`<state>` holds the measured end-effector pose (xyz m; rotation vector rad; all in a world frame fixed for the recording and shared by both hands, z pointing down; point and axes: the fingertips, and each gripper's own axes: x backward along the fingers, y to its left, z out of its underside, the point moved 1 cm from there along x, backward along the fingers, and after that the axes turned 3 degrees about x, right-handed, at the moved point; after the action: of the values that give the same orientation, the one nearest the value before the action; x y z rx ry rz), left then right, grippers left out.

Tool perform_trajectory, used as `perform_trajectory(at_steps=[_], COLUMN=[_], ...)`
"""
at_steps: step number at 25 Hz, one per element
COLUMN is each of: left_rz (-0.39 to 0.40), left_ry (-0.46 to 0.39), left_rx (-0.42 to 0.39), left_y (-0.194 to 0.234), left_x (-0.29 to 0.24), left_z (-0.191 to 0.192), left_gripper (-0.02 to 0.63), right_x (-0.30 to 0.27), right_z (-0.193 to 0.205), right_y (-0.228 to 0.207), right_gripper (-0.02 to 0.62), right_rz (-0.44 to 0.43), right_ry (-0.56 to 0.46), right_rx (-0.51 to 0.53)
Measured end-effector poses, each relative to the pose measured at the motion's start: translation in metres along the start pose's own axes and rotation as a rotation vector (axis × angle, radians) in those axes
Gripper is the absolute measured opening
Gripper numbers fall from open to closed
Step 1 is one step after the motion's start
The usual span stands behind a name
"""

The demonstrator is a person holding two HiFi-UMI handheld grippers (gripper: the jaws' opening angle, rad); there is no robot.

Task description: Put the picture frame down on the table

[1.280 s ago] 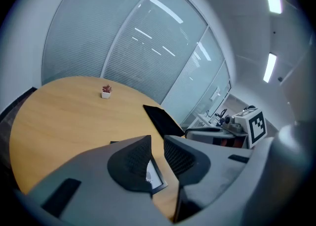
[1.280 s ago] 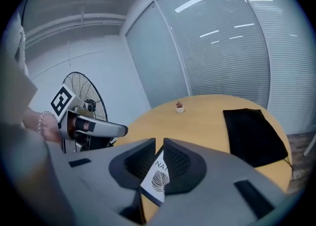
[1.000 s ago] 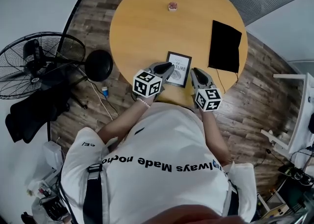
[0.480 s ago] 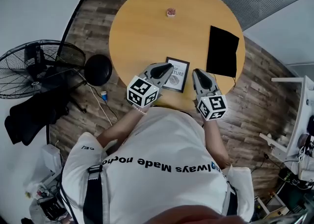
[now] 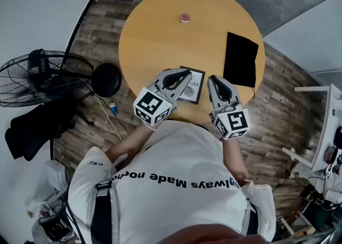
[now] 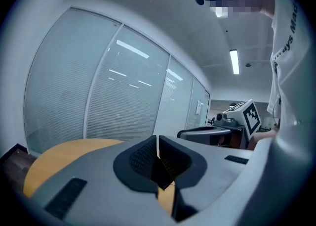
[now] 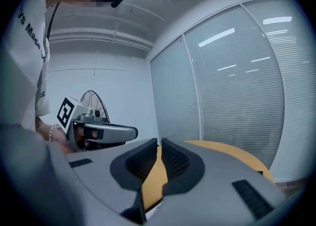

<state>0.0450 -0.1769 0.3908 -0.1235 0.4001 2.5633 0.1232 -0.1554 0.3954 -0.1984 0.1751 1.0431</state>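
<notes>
Two closed grippers flank a frame lying on the desk

Both grippers are held roughly level above the near side of the desk (image 5: 160,34). The left gripper (image 5: 185,77) has its jaws pressed together with nothing between them, and so does the right gripper (image 5: 213,80). The picture frame (image 5: 194,85) lies flat on the desk between the two, close to the near edge. In the head view the left gripper's tip overlaps the frame's left rim, and the right gripper sits just beside its right rim. The frame is a thin, dark-rimmed rectangle around a pale print, with lettering too small to read. Its long axis runs away from the person, slightly tilted. The desk is round, smooth, honey-coloured wood. Farther right lies a flat, matte black rectangle (image 5: 241,59). Near the far edge sits a small pinkish thing (image 5: 185,18).
</notes>
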Motion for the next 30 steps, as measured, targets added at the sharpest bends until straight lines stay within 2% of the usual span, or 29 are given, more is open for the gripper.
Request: perform_trajectory(at_steps=[9, 18, 30], left_rz=[0.006, 0.017, 0.017], left_ry=[-0.050, -0.088, -0.135], left_rx=[-0.067, -0.071, -0.099], left_y=[-0.014, -0.025, -0.034], left_x=[0.011, 0.017, 0.028], left_z=[-0.035, -0.058, -0.084], left_gripper=[0.037, 0.035, 0.035], right_x=[0.016, 0.031, 0.045], right_z=[-0.045, -0.080, -0.105], right_y=[0.008, 0.017, 0.028], right_gripper=[0.051, 0.051, 0.051], right_rz=[-0.026, -0.025, -0.036], right_ry=[-0.043, -0.090, -0.136], right_rx=[0.039, 0.091, 0.104])
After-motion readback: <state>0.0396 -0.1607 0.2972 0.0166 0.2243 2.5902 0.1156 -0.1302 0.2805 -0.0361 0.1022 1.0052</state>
